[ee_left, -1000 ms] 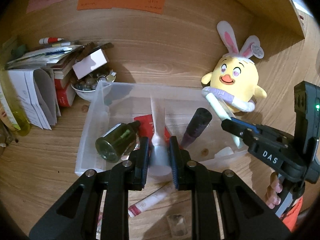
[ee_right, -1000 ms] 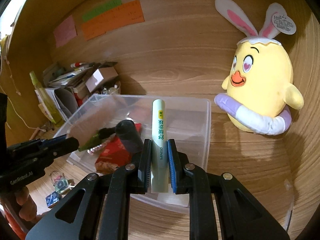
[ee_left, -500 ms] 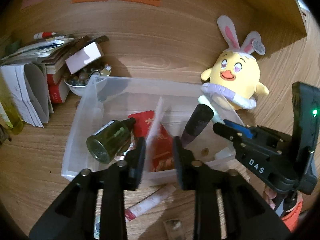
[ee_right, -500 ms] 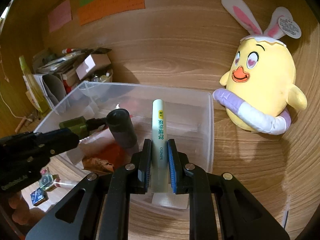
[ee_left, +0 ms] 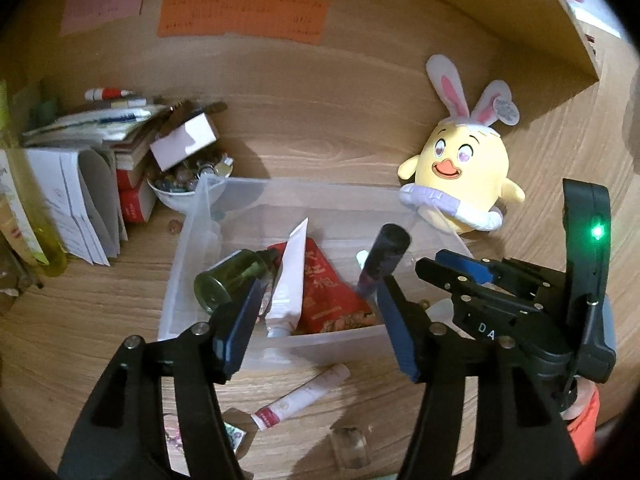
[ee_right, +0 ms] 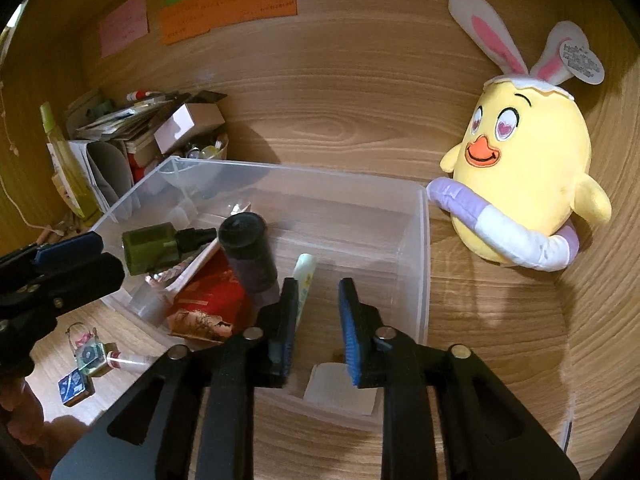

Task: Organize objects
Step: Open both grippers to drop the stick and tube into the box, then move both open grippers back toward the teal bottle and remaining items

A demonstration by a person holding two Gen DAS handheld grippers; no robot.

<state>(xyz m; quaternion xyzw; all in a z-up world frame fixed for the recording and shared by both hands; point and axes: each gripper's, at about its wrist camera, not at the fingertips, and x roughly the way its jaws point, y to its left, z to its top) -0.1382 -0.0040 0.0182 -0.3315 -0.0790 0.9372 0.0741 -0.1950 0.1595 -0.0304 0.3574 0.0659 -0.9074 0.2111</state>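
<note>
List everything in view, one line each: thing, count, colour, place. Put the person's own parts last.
clear bin: 1, transparent, centre of the desk
white tube: 1, white, lying in the bin
green bottle: 1, dark green, bin's left side
dark cylinder: 1, blackish, leaning in the bin
red packet: 1, red, bin floor
pale green tube: 1, in the bin, beside one right pad
plush chick: 1, yellow, right of the bin
pink-capped tube: 1, white, on the desk before the bin
sticky notes: 3, pink, green, orange, back wall
paper stack: 1, mixed, left
left gripper: 1, black, open, just opened
right gripper: 1, black, open, just opened
</note>
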